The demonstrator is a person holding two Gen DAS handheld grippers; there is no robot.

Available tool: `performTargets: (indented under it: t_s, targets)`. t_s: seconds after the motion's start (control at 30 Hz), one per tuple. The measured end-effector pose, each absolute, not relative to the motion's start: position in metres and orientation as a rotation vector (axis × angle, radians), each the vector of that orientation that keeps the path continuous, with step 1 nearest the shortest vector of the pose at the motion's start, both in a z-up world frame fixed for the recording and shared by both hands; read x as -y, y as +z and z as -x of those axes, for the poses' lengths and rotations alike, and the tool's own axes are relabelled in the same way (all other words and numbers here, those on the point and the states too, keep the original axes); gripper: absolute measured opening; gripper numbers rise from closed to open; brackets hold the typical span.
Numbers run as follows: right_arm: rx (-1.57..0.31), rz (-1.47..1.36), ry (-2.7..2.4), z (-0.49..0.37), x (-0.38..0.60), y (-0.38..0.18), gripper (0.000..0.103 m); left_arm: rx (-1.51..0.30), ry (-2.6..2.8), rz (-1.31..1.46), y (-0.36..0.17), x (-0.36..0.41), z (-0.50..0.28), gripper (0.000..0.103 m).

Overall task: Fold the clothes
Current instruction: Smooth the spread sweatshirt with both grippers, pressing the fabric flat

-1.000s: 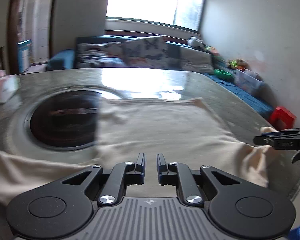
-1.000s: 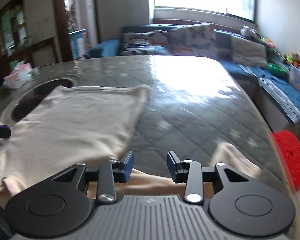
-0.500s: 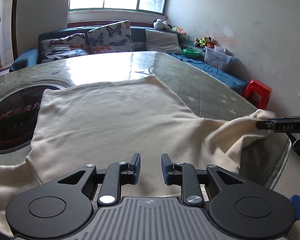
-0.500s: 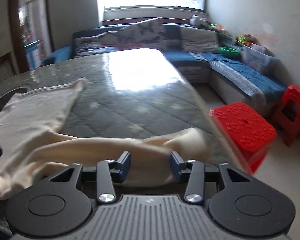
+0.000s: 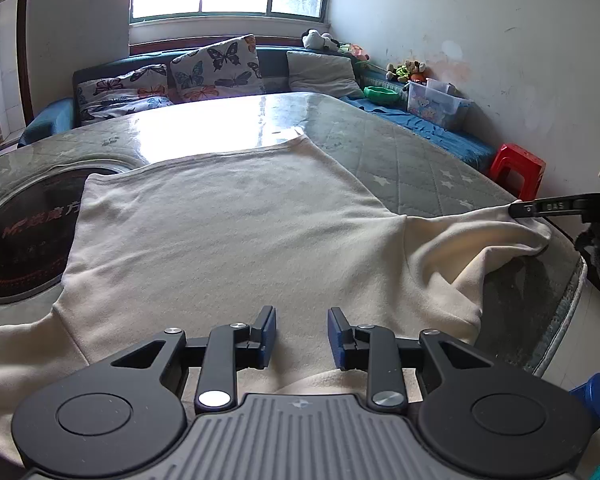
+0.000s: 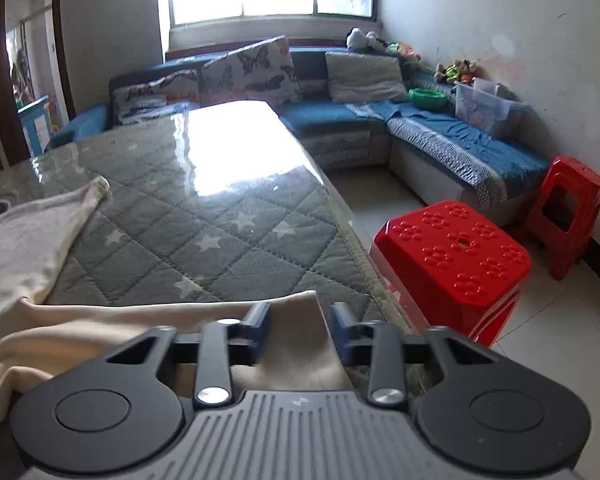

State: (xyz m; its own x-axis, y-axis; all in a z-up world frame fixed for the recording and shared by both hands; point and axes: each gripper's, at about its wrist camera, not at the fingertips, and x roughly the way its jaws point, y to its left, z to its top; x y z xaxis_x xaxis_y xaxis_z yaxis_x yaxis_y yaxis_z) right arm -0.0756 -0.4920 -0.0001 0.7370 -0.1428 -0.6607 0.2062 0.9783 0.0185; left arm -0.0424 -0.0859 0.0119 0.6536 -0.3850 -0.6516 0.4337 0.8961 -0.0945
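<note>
Shirt: a cream long-sleeved shirt [image 5: 228, 216] lies front-down or front-up (cannot tell) on the table [image 5: 420, 160], body spread flat, hem toward the window.
Changed, view: a second ago the left camera looked across the dark round inset [image 5: 24, 236] with the shirt rumpled; now the body lies smooth and wide before it.
Changed, sleeve: the right sleeve [image 5: 480, 240] was a loose heap near the table's corner; now it is drawn out sideways to the table edge, its cuff at the right gripper's tips.
Left gripper: left gripper [image 5: 302, 334] hovers over the shirt near the collar end; jaws opening, a modest gap, cloth below them but nothing pinched.
Right gripper: right gripper [image 6: 298, 330] sits at the sleeve cuff [image 6: 296, 344]; jaws closing, the cuff between them, pads not yet seen pressing.
Meaning: the spreading looks about done; I judge the sleeve fold inward comes next.
Risk: the cuff hangs at the table edge and could slip off.
Containers: a clear plastic bin [image 5: 436, 104] on the sofa holds things too small to tell; a green bowl [image 5: 382, 94] beside it, contents unseen.
Other: a red stool [image 6: 452, 260] stands just beside the table.
</note>
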Motion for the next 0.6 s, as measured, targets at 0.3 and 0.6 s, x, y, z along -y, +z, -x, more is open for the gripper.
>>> performTargets:
  t_s: [0.3, 0.6]
  targets:
    - [-0.717, 0.009, -0.158, 0.032, 0.494, -0.002, 0.015, -0.708, -0.474, -0.114, 0.010, 0.090, 0.047, 0.042]
    - [-0.663, 0.018, -0.126, 0.037, 0.486, 0.013, 0.037, -0.715, -0.483, -0.137, 0.011, 0.094, 0.047, 0.048]
